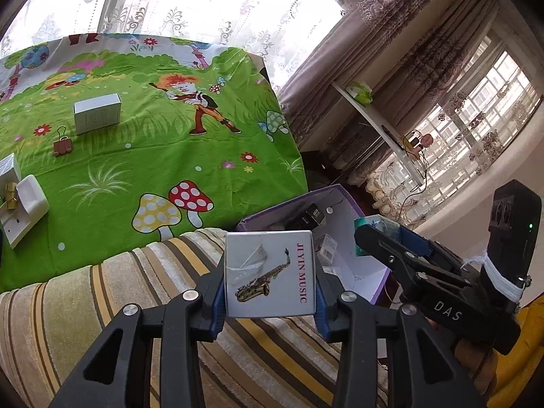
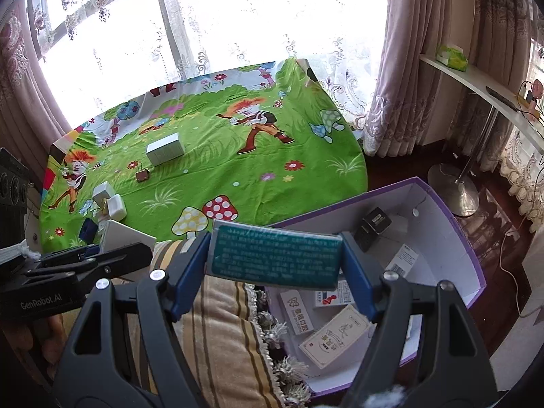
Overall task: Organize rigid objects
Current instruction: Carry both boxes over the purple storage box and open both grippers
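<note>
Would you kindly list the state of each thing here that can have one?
Left gripper: shut on saxophone box.
Right gripper: shut on teal box.
Purple bin: open, partly filled.
Binder clip: on the cloth, handles up.

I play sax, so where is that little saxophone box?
The saxophone box is clamped in the left gripper, above the striped cushion, just short of the purple bin.
</note>
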Demonstrator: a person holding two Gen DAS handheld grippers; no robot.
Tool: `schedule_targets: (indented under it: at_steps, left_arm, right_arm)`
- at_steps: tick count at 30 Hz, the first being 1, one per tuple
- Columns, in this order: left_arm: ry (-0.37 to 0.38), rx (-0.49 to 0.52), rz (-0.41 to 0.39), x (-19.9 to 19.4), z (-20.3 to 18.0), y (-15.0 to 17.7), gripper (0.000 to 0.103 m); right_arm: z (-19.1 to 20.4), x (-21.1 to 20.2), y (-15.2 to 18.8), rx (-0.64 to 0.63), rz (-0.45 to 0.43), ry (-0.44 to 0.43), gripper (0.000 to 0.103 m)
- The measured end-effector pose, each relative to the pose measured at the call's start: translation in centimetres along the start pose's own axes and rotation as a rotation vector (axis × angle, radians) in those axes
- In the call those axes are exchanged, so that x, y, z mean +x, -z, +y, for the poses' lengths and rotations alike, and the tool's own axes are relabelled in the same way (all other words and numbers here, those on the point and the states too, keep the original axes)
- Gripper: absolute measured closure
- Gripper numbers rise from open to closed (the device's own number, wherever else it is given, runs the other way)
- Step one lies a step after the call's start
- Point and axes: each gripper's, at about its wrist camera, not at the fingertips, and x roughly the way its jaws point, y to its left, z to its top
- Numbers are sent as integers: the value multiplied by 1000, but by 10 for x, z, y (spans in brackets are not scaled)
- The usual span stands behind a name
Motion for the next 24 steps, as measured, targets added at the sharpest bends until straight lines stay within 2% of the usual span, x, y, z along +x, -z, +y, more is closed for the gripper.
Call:
schedule_targets:
  at_steps: [9, 11, 12, 14, 24]
  left_arm:
    - [123, 83, 10, 13, -38, 3, 60]
    - [164, 84, 19, 16, -41, 3, 52]
    - [170, 81, 26, 18, -41, 2, 43]
    - [181, 81, 28, 19, -41, 3, 38]
    - [173, 62, 6, 9, -34, 2, 37]
  right_arm:
    - [-31, -20, 1, 31, -59, 122, 26]
    - [-37, -23, 0, 40, -65, 152, 24]
    - [-41, -24, 0, 45, -67, 155, 22]
    - [-47, -26, 0, 58, -74, 168, 12]
    - [-48, -31, -2, 64, -84, 159, 10]
